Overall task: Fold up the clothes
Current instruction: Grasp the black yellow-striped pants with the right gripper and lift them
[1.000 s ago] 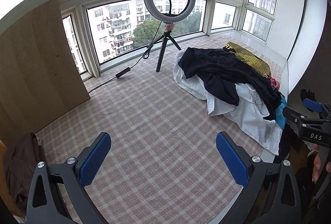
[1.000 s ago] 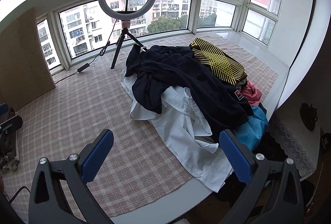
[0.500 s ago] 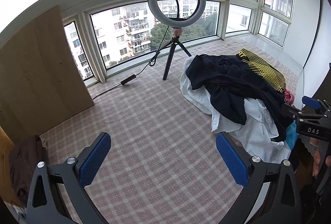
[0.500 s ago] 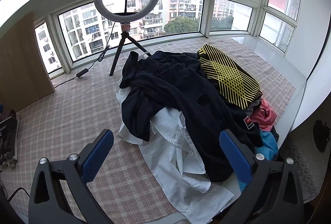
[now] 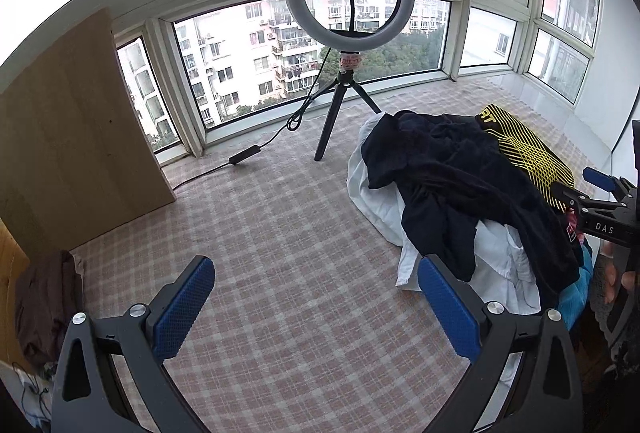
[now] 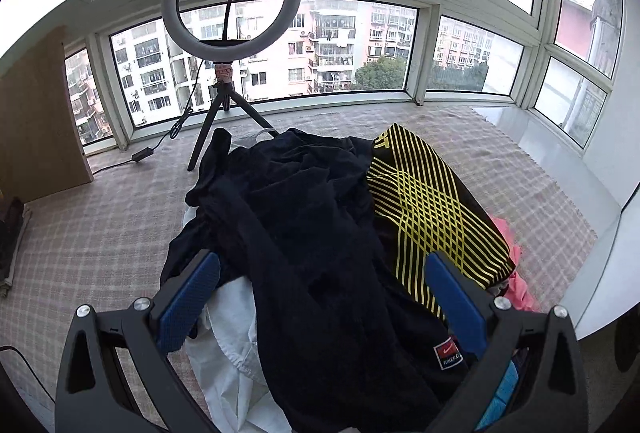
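A pile of clothes lies on the pink checked cloth. On top is a dark navy garment, with a black and yellow striped one beside it and a white shirt under it. Pink and blue pieces show at the pile's right edge. My left gripper is open and empty over the bare cloth, left of the pile. My right gripper is open just above the navy garment, and it also shows at the right edge of the left wrist view.
A ring light on a tripod stands behind the pile with its cable running left. A wooden board leans at the left. A brown garment lies at the near left. Windows close the back.
Both grippers have moved forward and toward the pile. The right gripper has come down close over the navy garment. Both stay open.
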